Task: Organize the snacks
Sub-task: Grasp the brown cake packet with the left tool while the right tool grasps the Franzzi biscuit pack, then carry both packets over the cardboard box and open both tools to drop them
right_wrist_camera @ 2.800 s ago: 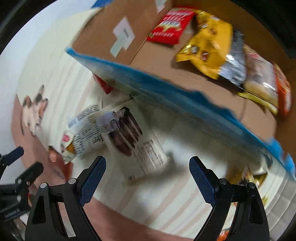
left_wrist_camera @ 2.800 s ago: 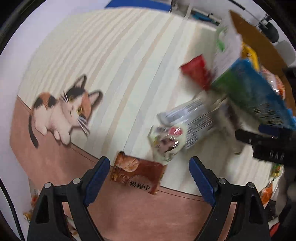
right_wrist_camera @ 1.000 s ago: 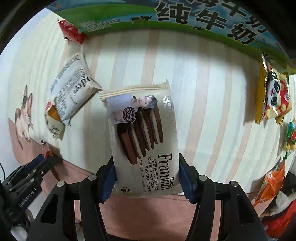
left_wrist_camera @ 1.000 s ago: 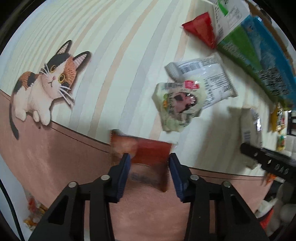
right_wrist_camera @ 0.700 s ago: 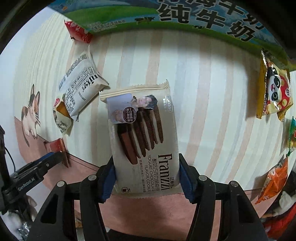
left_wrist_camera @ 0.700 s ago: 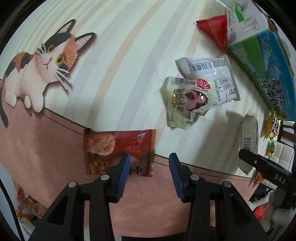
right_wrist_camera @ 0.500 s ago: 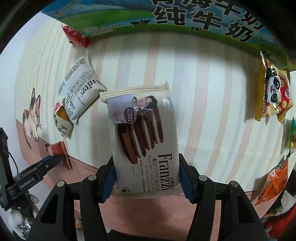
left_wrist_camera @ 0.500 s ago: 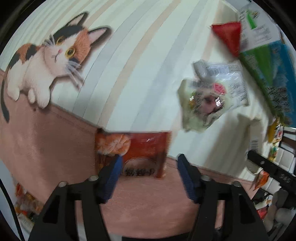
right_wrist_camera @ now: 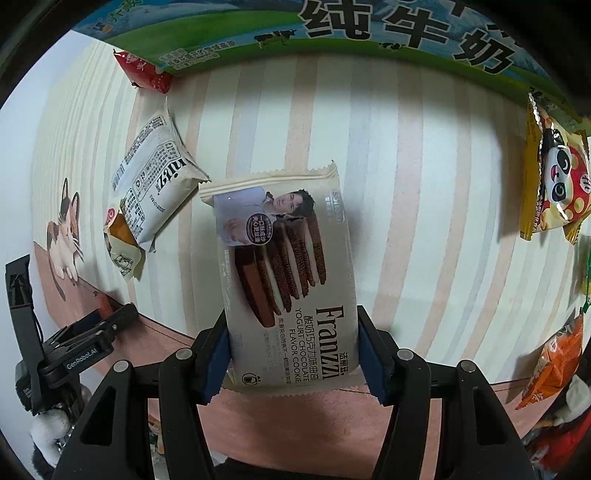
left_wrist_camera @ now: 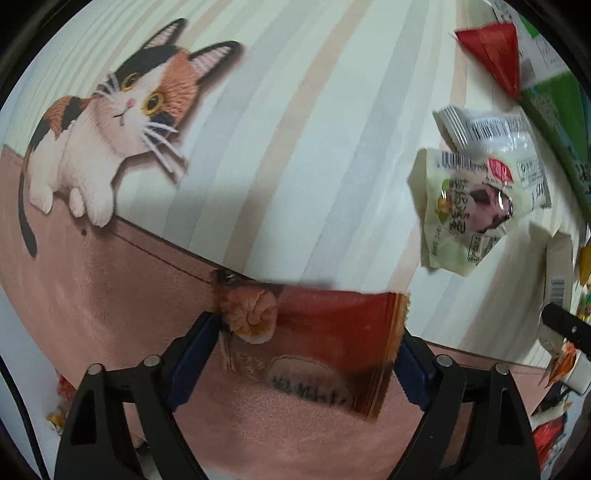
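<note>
Between the blue-padded fingers of the right gripper point(right_wrist_camera: 293, 360) sits a beige foil packet of Franzzi chocolate cookies point(right_wrist_camera: 284, 273), pinched across its lower end and held clear of the striped cat-print tablecloth point(right_wrist_camera: 406, 166). The left gripper point(left_wrist_camera: 306, 363) is likewise closed on a dark red foil snack sachet with a shrimp picture point(left_wrist_camera: 314, 339); that sachet is blurred, so the hand is probably in motion.

Judging from this, both snacks are in transit toward the blue-and-green milk carton box point(right_wrist_camera: 332, 33) at twelve o'clock in the right view. To do this well, keep both grips firm, since the cookie packet is long and its free end may droop. Carry it level, then let go only once it is over the box.

Outward on the cloth, a white printed biscuit pouch point(right_wrist_camera: 155, 184) lies at ten o'clock, touching a pale green sachet point(right_wrist_camera: 120, 242), with a small red packet point(right_wrist_camera: 144, 72) against the box at eleven. A yellow panda-print bag point(right_wrist_camera: 554, 173) lies at two o'clock and an orange packet point(right_wrist_camera: 554, 365) at four. These are still to be gathered; steer above them, not through them.
</note>
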Tool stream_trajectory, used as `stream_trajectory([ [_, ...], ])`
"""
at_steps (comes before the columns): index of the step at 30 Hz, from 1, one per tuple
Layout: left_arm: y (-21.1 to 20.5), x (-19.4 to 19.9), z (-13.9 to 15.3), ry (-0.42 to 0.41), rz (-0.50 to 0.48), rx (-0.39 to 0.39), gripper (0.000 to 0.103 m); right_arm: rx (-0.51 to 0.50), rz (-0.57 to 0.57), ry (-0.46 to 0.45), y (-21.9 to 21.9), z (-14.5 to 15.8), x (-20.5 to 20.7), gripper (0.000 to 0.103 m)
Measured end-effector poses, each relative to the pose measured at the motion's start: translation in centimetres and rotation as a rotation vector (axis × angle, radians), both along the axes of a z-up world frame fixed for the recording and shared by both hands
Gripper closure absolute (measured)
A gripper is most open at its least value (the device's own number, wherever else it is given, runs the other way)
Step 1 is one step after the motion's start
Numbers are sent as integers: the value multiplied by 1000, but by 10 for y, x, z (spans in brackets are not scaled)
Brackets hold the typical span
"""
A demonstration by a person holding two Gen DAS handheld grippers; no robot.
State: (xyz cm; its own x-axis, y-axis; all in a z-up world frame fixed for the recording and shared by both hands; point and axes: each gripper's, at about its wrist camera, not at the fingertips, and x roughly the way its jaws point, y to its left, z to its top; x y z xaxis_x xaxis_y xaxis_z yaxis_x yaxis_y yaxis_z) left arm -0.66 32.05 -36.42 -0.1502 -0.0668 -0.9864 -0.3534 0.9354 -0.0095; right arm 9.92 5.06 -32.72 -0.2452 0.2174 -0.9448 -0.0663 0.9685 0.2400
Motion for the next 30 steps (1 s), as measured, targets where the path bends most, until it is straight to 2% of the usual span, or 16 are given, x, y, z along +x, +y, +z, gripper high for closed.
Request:
stream_trajectory([
  [1, 2, -2, 1, -5, 9, 8, 28, 0, 1, -1, -1, 0, 0, 40],
  [5, 11, 4, 14, -30, 45, -6, 61, 1, 5, -6, -2, 3, 1, 40],
  [7, 15, 0, 13, -28, 49, -13, 69, 1, 6, -10, 0, 3, 1, 40],
  [8, 19, 0, 15, -29, 50, -12, 81, 1, 8, -11, 1, 3, 0, 40],
  [9, 22, -2, 15, -26, 56, -18, 88, 2, 8, -14, 3, 3, 0, 40],
  [11, 31, -3, 24, -26, 62, -49, 88, 2, 16, -23, 6, 5, -1, 40],
  [19, 34, -1, 42, -78, 60, -73, 90, 10, 27, -50, 10, 13, 0, 40],
  [25, 23, -1, 82, -137, 30, -102, 90, 43, 26, -86, 5, 29, 1, 40],
  [30, -9, 16, 131, -217, -17, -147, 90, 121, 11, -128, -2, 67, 2, 40],
])
